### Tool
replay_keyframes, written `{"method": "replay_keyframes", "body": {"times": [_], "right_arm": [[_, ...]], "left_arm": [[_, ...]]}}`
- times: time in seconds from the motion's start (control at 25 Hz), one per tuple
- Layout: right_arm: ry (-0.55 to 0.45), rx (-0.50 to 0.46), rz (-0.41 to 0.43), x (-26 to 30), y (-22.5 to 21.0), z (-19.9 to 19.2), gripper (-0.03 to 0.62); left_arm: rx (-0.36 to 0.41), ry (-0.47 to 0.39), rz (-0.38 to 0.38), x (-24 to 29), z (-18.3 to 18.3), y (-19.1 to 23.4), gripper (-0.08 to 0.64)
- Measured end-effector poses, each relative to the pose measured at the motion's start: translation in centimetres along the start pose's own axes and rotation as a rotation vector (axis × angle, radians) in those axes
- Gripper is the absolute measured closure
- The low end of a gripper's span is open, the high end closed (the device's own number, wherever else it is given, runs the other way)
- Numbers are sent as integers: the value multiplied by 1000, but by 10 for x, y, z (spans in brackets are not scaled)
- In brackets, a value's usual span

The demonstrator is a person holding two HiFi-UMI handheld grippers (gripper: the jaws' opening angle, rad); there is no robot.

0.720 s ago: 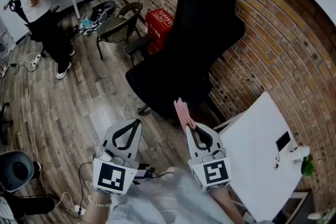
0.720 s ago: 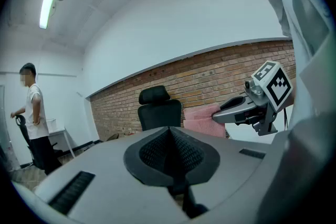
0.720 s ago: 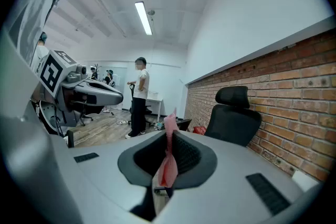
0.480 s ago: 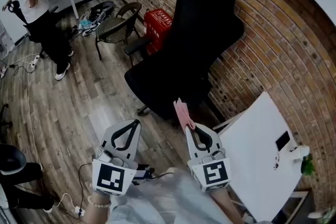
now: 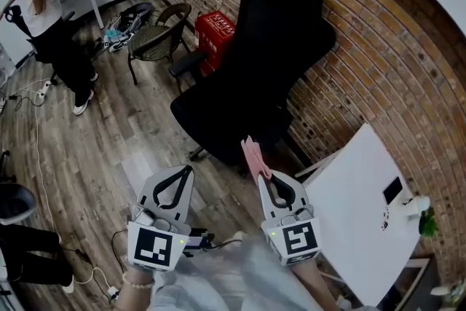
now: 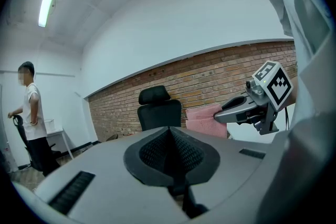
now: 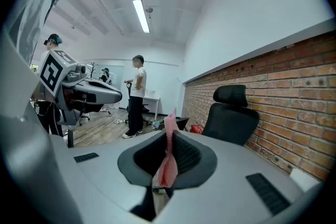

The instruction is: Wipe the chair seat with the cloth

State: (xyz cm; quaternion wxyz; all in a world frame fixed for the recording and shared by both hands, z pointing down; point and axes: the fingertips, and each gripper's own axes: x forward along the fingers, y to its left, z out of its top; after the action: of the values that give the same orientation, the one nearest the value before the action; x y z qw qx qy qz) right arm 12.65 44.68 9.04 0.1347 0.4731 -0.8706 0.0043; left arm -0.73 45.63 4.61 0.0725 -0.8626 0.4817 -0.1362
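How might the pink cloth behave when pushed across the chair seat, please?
Probably floppy: the pink cloth hangs creased between the right gripper's shut jaws. Likely light: its end stands upright. It may bunch on the chair seat.

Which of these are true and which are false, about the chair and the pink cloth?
1. The right gripper is shut on the pink cloth. True.
2. The left gripper holds a sponge. False: its jaws are together with nothing between them.
3. The pink cloth lies on the seat of the black office chair. False: it is held up in front of the chair, not touching the seat.
4. The black office chair stands by a brick wall. True.
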Motion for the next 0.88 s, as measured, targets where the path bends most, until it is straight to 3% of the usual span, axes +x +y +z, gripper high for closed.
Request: {"method": "replay_keyframes", "body": {"times": [0.28,0.48,0.88], "right_arm": [[8,10,-51,10,13,8,537],[-26,-36,-88,17,34,19,537],[29,-9,-115,21,47,10,537]], "left_arm": [[16,-19,-22,-11,-3,25,541],[32,-25,-49,-23,-10,41,541],[25,-22,-54,-31,-23,59,541]]}}
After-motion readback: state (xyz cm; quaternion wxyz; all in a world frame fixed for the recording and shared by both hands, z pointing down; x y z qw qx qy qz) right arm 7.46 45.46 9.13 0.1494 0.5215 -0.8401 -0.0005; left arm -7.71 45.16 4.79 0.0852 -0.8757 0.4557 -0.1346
